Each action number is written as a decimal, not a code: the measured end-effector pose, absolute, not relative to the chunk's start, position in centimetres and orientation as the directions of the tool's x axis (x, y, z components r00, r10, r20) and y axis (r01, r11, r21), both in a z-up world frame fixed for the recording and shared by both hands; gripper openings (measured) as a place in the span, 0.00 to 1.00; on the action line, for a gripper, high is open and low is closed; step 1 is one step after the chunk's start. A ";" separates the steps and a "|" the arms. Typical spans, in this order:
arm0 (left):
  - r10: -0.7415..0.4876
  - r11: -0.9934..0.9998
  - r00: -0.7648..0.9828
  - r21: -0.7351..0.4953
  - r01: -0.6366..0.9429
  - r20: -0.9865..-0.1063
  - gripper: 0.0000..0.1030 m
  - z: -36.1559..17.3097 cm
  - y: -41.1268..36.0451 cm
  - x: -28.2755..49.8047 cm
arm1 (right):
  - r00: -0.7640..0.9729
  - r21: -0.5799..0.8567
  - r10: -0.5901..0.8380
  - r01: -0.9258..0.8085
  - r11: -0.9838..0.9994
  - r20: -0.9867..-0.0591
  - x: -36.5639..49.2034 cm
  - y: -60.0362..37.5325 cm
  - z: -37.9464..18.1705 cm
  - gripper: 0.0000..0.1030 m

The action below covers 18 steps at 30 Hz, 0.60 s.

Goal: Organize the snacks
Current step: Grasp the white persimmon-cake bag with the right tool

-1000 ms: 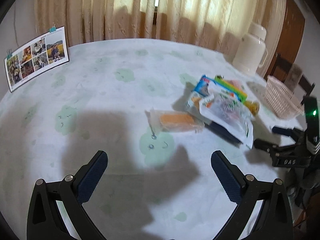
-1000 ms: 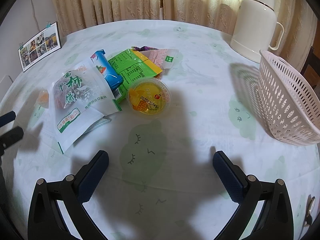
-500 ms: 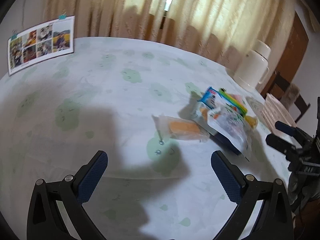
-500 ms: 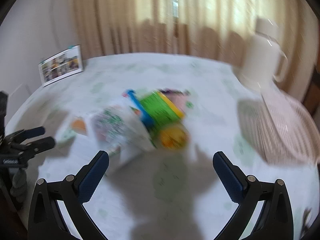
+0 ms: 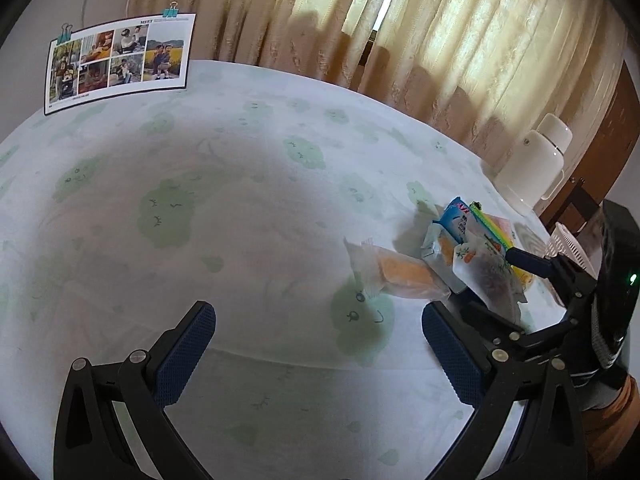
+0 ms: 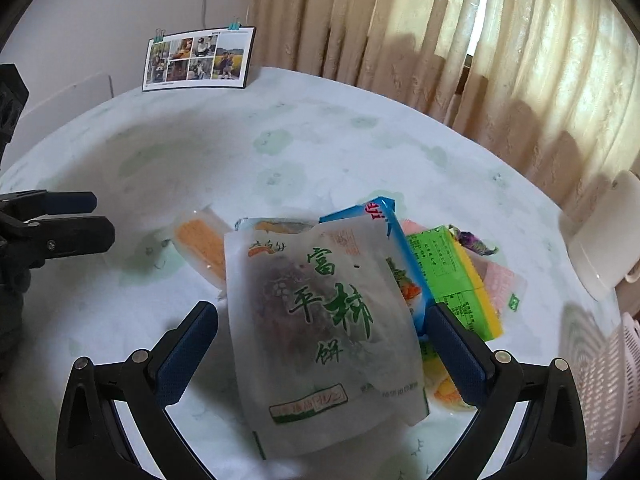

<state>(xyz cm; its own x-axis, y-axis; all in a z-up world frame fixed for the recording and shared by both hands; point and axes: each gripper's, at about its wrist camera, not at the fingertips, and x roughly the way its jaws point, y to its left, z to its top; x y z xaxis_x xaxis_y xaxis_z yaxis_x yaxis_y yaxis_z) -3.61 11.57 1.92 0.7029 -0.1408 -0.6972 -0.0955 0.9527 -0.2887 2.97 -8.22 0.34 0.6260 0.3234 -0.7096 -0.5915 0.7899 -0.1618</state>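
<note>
A heap of snacks lies on the table. On top is a large white bag with green print (image 6: 320, 320). It lies between the open fingers of my right gripper (image 6: 320, 344), which do not grip it. Beside it are a blue pack (image 6: 384, 220), a green and yellow box (image 6: 452, 276), a pink pack (image 6: 500, 284) and a clear pack with an orange cake (image 6: 200, 244). My left gripper (image 5: 316, 352) is open and empty, left of the heap; the orange cake pack (image 5: 400, 272) lies just beyond its right finger. A pink mesh basket (image 6: 608, 392) stands at the right.
A white thermos jug (image 5: 532, 168) stands at the back right near the curtains. A photo card (image 5: 116, 60) held by clips stands at the table's far left edge. The table has a white cloth with green cloud prints (image 5: 200, 200). A dark wooden chair (image 5: 576, 196) is behind the jug.
My right gripper has swung left and moved onto the heap, so the white bag now lies between its fingers. My left gripper has turned left and drawn back a little.
</note>
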 end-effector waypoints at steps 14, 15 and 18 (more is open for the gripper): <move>-0.057 0.986 0.659 -0.145 -0.079 -0.750 0.99 2.4 8.6 -2.7 | 0.594 0.071 0.458 -0.558 0.827 -0.661 3.0 -11.7 1.8 0.48; -0.055 0.988 0.659 -0.135 -0.070 -0.750 0.99 2.7 8.2 -2.6 | 0.604 0.069 0.454 -0.550 0.832 -0.656 2.8 -12.0 1.9 0.47; -0.044 0.995 0.668 -0.095 -0.040 -0.743 0.99 3.5 6.9 -2.2 | 0.620 0.082 0.458 -0.537 0.840 -0.637 2.4 -12.7 2.3 0.31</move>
<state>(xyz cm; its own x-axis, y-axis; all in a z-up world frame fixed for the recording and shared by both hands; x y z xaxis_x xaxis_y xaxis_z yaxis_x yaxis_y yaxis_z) -2.25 6.92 3.46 0.6681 -0.0443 -0.7427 -0.0398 0.9947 -0.0951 2.36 -12.67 2.31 0.6200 0.4583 -0.6368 -0.5369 0.8397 0.0815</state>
